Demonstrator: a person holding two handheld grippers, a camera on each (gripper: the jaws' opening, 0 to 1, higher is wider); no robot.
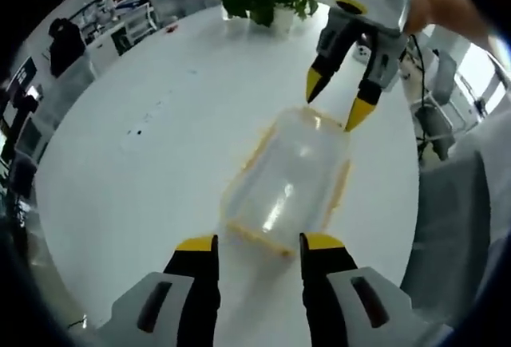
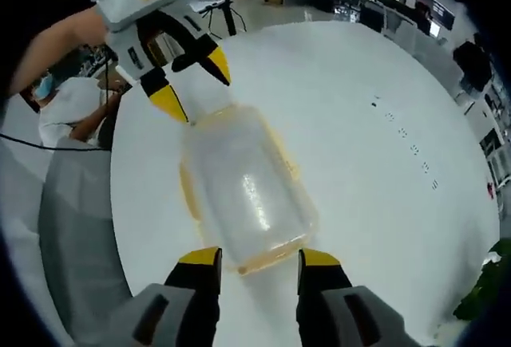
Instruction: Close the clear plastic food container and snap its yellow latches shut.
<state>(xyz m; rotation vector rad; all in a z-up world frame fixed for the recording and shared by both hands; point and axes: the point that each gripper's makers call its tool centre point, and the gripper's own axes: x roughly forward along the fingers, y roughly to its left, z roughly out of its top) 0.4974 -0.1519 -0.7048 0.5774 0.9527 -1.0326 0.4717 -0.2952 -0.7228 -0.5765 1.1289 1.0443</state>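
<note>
Left tongs (image 1: 256, 241): spread, at the container's near end.
Container (image 1: 289, 181): lay on white counter (image 1: 144, 147).
Right tongs (image 2: 260, 257): spread, at its opposite end.

Each view looks down along its own jaws, close over the container (image 1: 287, 183) (image 2: 243, 191). They face each other from opposite ends, sharing it and the table (image 1: 144, 147) (image 2: 375, 171).

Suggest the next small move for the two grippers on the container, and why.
Probably lower both open grippers, left gripper and right gripper, onto the end latches: the clear container lies lid-on on the white table, one gripper poised at each short end.
</note>
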